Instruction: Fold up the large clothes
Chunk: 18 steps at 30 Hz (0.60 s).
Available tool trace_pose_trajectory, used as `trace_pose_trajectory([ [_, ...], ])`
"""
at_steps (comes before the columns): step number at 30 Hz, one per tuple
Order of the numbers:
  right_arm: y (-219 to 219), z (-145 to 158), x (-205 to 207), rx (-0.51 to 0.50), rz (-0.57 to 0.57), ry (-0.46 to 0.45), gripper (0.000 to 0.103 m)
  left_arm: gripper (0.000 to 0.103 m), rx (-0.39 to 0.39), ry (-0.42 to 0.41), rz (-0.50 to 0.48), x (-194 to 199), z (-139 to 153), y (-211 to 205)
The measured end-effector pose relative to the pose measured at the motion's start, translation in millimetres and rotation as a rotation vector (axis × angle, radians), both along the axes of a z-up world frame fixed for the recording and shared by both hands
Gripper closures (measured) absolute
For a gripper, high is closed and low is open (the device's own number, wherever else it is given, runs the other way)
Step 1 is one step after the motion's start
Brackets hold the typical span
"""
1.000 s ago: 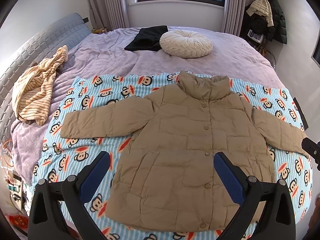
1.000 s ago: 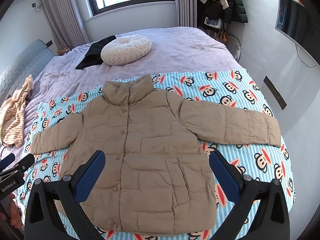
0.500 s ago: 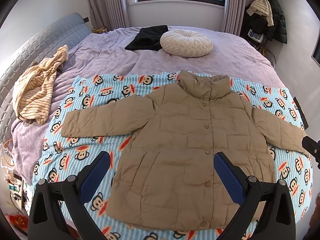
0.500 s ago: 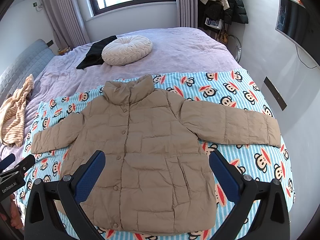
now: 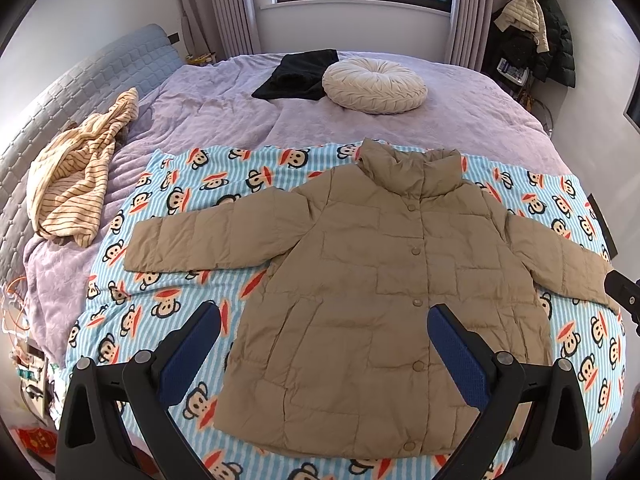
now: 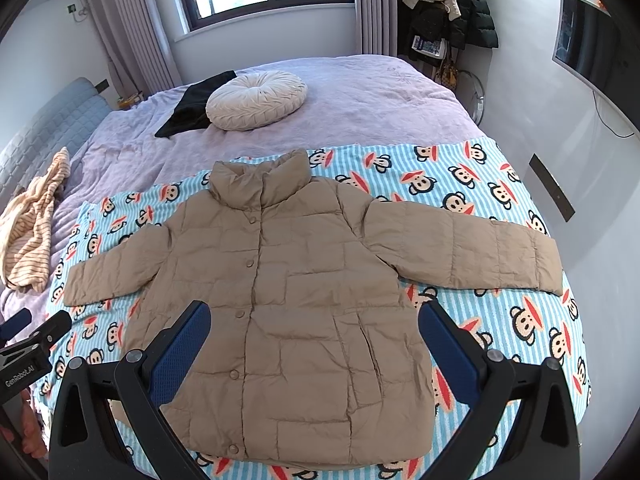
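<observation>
Jacket laid flat, folding not yet begun.
The tan quilted button-front jacket (image 5: 384, 292) lies spread on the monkey-print blanket (image 5: 180, 184); left gripper (image 5: 324, 344) and right gripper (image 6: 314, 340) hover wide open, empty; next, grasp a sleeve.

The tan quilted puffer jacket (image 5: 372, 304) is of smooth cloth with a slight sheen and lightly wrinkled. It lies on a soft, matt blue-striped monkey-print blanket (image 5: 180, 184). The lilac bedspread (image 6: 360, 100) looks plush. The grippers' black plastic arms carry blue textured pads (image 6: 180, 348).
</observation>
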State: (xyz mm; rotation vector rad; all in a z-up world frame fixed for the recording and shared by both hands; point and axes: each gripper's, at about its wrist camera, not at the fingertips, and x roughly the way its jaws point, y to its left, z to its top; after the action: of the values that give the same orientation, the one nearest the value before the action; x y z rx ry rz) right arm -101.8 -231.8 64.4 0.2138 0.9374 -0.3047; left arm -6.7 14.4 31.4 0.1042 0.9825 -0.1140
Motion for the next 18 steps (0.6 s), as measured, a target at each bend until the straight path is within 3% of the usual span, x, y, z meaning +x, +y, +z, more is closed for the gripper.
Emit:
trace_pose_trajectory([
  [18, 3.7, 3.3, 1.1, 0.003, 0.008, -0.004, 0.0, 0.0, 0.003, 0.003, 0.001, 0.2, 3.5, 2.1],
])
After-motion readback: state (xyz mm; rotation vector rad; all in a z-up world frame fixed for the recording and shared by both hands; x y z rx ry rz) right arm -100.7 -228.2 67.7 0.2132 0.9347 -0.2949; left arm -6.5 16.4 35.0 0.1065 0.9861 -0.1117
